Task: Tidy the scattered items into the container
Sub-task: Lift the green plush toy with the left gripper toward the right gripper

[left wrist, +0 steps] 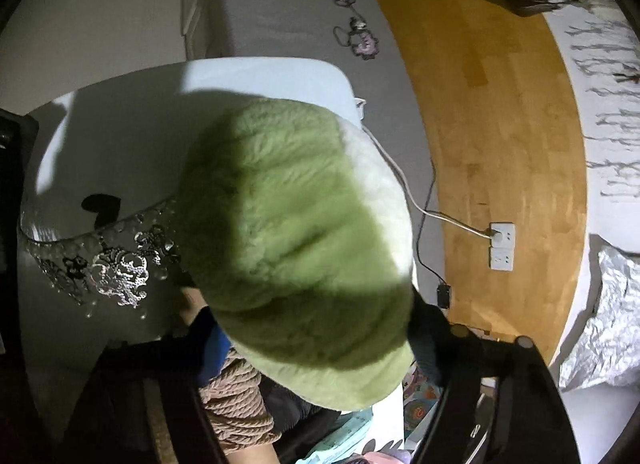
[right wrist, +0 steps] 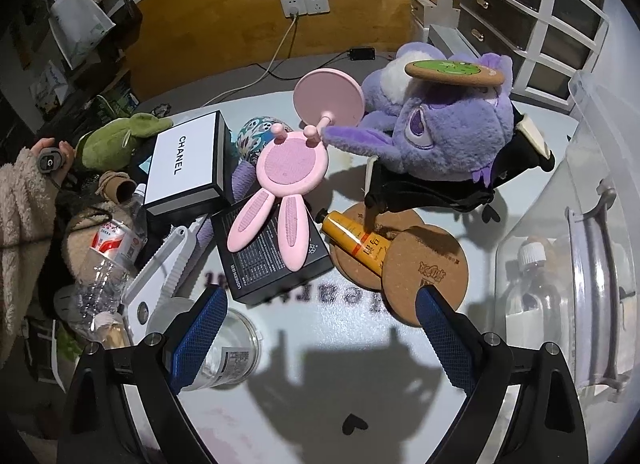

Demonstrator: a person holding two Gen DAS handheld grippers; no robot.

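On the white table (right wrist: 320, 344) most clutter still waited: purple plush (right wrist: 452, 136), pink bunny stand (right wrist: 280, 184), boxes. We saw our right gripper (right wrist: 320, 324) wide and empty; the left gripper (left wrist: 316, 344) closed around the green plush (left wrist: 296, 232) (grip unclear). The clear container (right wrist: 580, 264) at right held a bottle.

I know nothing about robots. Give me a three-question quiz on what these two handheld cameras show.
1. True or false: the right gripper has something between its jaws.
2. What lies on top of the purple plush toy? A) a round cork coaster B) a glass jar C) a black box
3. What sits between the jaws of the left gripper?

Key: 1 false, its jaws are open and empty. 2 A. 3 the green plush toy.
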